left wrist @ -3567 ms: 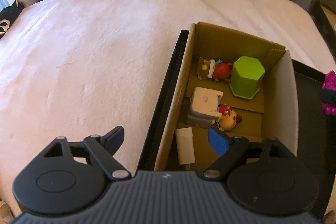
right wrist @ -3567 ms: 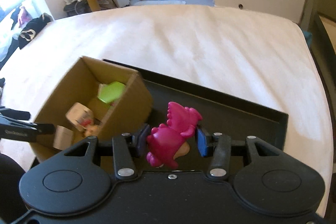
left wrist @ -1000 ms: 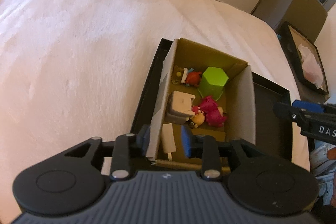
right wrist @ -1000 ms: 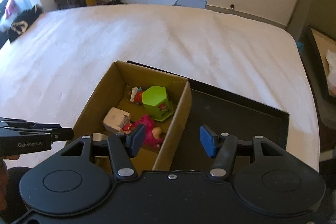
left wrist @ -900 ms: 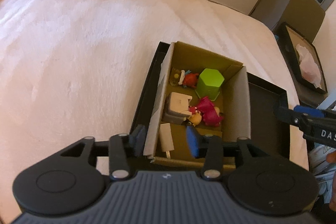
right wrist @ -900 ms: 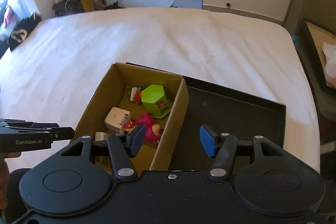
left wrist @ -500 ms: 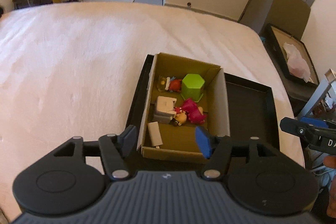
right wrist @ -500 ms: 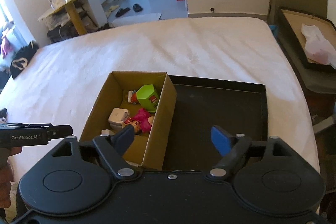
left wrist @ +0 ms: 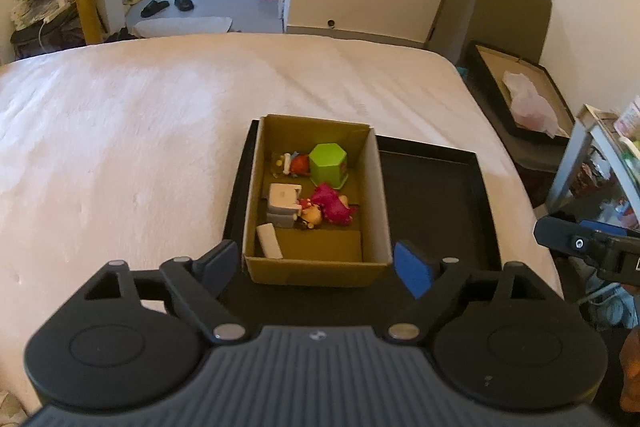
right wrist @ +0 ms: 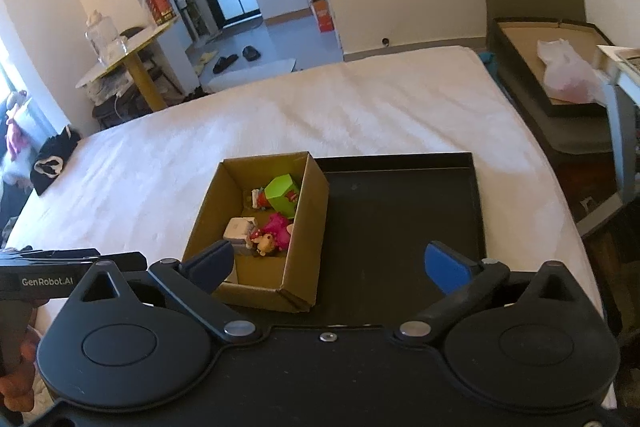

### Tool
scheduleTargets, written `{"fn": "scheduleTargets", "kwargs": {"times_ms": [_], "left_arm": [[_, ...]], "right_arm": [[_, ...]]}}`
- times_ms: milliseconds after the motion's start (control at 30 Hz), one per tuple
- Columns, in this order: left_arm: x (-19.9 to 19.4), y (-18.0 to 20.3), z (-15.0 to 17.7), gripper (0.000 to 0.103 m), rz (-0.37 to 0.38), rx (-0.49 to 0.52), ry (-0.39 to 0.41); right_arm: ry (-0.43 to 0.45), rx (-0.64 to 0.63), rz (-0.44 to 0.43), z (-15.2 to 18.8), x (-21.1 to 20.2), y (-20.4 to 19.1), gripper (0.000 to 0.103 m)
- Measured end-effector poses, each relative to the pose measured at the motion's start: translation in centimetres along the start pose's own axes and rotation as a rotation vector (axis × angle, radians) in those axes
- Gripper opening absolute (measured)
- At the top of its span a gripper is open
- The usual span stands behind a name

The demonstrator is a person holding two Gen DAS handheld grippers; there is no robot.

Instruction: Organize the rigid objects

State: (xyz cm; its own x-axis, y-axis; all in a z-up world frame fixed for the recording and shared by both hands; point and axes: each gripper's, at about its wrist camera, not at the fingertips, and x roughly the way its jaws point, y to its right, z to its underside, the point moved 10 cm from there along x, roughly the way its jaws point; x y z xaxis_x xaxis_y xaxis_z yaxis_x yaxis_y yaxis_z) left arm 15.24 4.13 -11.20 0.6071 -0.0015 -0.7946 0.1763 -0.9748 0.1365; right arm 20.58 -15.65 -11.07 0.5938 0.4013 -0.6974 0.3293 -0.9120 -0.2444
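**Both grippers empty, toys all in box**

The cardboard box [left wrist: 316,199] sits in centre of the left wrist view, on the left part of the black tray [left wrist: 432,203], and the tray lies on the bed [left wrist: 120,131]. Inside the box: green hexagon block [left wrist: 328,163] at far end, small red figure [left wrist: 294,165] to the left of it, pink toy [left wrist: 332,207] and white-grey block [left wrist: 282,203] in the middle, a white stick piece [left wrist: 270,247] at near left corner. The right part of the tray is bare; no loose object seen on the bed nearby.

Left gripper [left wrist: 316,265]: fingers spread wide, grasping nothing, near end of box appears btw. them in the frame. Right gripper [right wrist: 332,263]: fingers released also, nothing inside. Both look held back from the box, not touching.

Key relation: box is straight ahead of left gripper, its long axis pointing away, along the fingers. In the right wrist view the box is left of centre and turned diagonal, so the left hand seems better lined up for any next move on it.

Judgement: sorting looks near done or done.
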Motion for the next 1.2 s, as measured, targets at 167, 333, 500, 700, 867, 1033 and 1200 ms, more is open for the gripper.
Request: {"fn": "scheduleTargets", "kwargs": {"times_ms": [167, 333, 500, 700, 867, 1033, 1200], "left_arm": [[-1.6, 0.8, 1.1, 0.096, -0.010, 0.035, 0.007], [-2.7, 0.8, 1.9, 0.097, -0.021, 0.058, 0.013], [-4.7, 0.7, 1.9, 0.097, -0.001, 0.056, 0.031], [-8.1, 0.5, 2.1, 0.097, -0.010, 0.087, 0.078], [-9.9, 0.5, 2.8, 0.097, 0.000, 0.092, 0.090], [-10.7, 0.9, 3.8, 0.097, 0.028, 0.096, 0.069], [-11.5, 1.2, 4.7, 0.097, 0.017, 0.115, 0.063]], "right_arm": [[0.016, 0.011, 0.024, 0.8, -2.2, 0.1, 0.103], [0.031, 0.007, 0.028, 1.1, -4.1, -0.5, 0.103], [0.053, -0.005, 0.032, 1.3, -6.0, -1.2, 0.103], [0.067, 0.005, 0.022, 1.7, -8.0, -2.1, 0.103], [0.080, 0.000, 0.046, 2.6, -9.6, -2.6, 0.103], [0.068, -0.028, 0.085, 3.4, -10.6, -2.8, 0.103], [0.073, -0.019, 0.093, 4.0, -11.6, -2.6, 0.103]]}}
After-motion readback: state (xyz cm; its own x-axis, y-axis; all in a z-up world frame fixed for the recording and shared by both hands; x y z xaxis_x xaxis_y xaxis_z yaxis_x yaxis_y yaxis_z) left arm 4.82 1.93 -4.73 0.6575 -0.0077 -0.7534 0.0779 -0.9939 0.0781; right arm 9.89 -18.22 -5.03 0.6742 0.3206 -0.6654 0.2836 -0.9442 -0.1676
